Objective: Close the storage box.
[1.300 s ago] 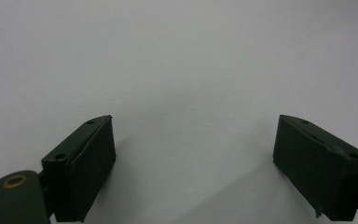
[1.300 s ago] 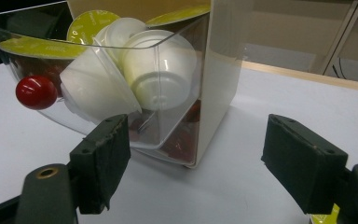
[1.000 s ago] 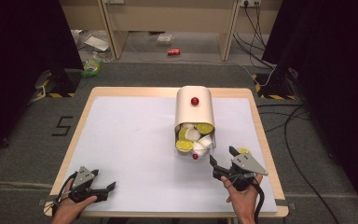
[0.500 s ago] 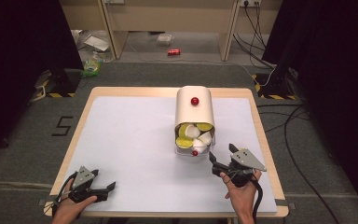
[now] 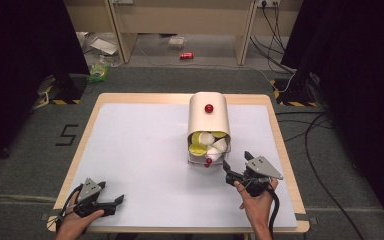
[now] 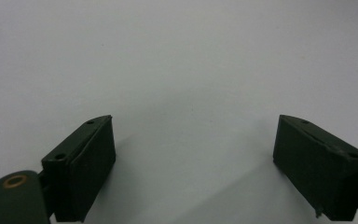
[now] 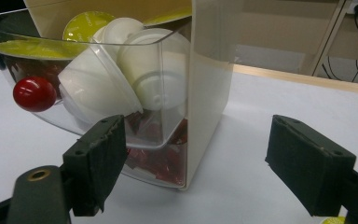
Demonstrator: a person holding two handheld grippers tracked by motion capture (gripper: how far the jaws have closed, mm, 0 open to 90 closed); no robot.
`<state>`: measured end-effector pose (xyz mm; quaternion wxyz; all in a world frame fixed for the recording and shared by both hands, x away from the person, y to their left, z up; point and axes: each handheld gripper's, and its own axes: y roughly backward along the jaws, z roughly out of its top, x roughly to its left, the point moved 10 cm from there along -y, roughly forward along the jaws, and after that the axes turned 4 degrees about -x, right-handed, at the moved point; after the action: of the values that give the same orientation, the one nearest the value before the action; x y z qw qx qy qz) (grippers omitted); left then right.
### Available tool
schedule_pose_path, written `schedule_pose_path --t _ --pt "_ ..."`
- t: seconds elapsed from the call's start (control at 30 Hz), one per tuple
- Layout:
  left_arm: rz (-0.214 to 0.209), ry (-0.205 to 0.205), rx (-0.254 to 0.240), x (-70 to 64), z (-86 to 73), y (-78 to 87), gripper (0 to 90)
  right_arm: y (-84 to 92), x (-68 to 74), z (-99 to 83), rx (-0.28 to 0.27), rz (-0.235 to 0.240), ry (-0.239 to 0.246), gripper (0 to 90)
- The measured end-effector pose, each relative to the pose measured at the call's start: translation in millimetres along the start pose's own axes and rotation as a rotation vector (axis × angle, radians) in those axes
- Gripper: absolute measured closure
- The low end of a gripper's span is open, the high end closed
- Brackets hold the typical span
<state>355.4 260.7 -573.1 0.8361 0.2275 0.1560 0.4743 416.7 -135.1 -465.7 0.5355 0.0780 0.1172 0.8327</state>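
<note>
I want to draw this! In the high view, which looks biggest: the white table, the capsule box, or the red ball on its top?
1. White table, by far the largest.
2. Capsule box, a small part of the tabletop.
3. Red ball, a tiny dot on the box's curved top.

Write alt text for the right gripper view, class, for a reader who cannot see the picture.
A clear drawer full of white capsules, with a red knob at its front, stands open from a cream dispenser on a white table. The right gripper points at it, jaws wide apart and holding nothing.
</note>
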Motion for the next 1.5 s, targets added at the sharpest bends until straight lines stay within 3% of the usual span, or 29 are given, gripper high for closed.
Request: schedule_pose_path --t 1.5 --pt "-0.001 0.002 -0.005 0.1 0.0 0.2 12.4 -26.9 -10.6 6.0 -0.001 -0.024 -0.007 17.8"
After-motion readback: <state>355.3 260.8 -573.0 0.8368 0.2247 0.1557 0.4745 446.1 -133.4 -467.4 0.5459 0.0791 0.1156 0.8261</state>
